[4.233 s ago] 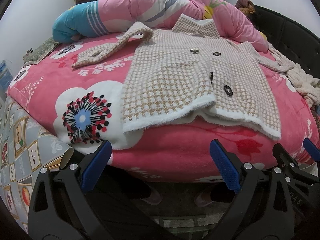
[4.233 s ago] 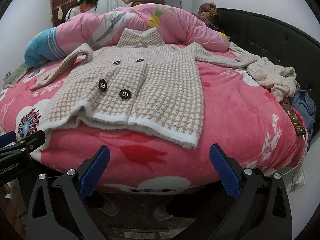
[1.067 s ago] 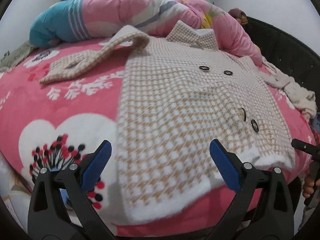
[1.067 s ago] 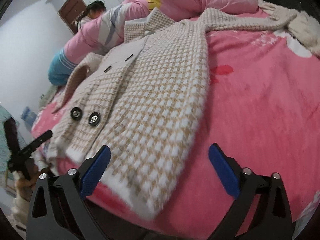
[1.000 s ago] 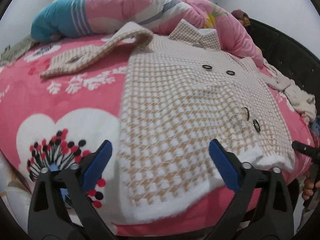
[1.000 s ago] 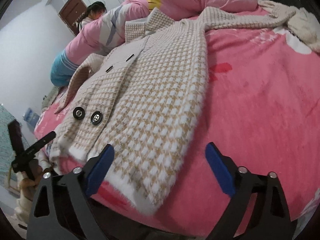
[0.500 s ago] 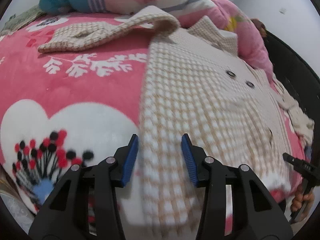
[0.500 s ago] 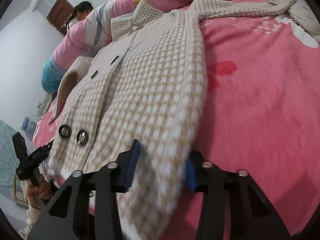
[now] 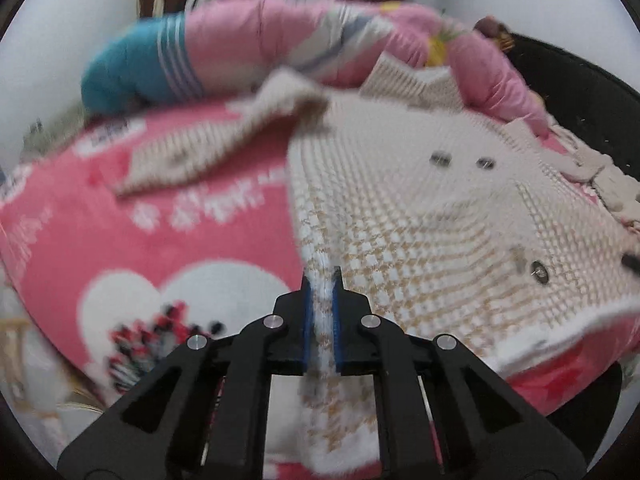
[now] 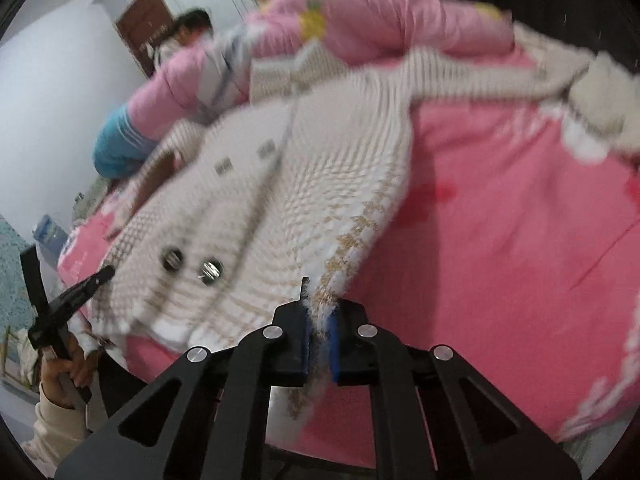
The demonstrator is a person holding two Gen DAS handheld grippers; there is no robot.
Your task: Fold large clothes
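Left gripper [image 9: 320, 280]: we see its blue pads [image 9: 306, 320] pressed together on the near left hem corner of the coat [image 9: 420, 208]; white fringe fills the thin slit between them.
Left gripper from the other side: in the right wrist view we find it at the far left edge [image 10: 102, 272], held by a hand [image 10: 66, 372] in a cream cuff, right at the coat's left hem; from there we cannot tell how its fingers stand.
Blanket [image 9: 160, 220]: pink with white hearts and a black, red and blue flower print near left; it covers the bed under the coat.
Coat: a beige and white houndstooth knit, lying front up in the middle of the blanket, collar far, hem near, and the hem edge hangs a little over the near side of the bed. Its left sleeve [image 9: 208, 148] lies bent out to the left on the blanket. We count two dark buttons [image 9: 440, 158] far up and another one [image 9: 538, 274] near the right hem.
Duvet [image 9: 280, 52]: pink and blue, rolled along the far side behind the collar.
Right gripper [image 10: 318, 306]: closed on the coat's near right hem corner, with fabric bunched between the blue pads [image 10: 332, 336].
Cream cloth [image 10: 600, 96]: heaped far right, by the end of the right sleeve [image 10: 500, 76].
Sharpness: we note that both views are smeared with blur.
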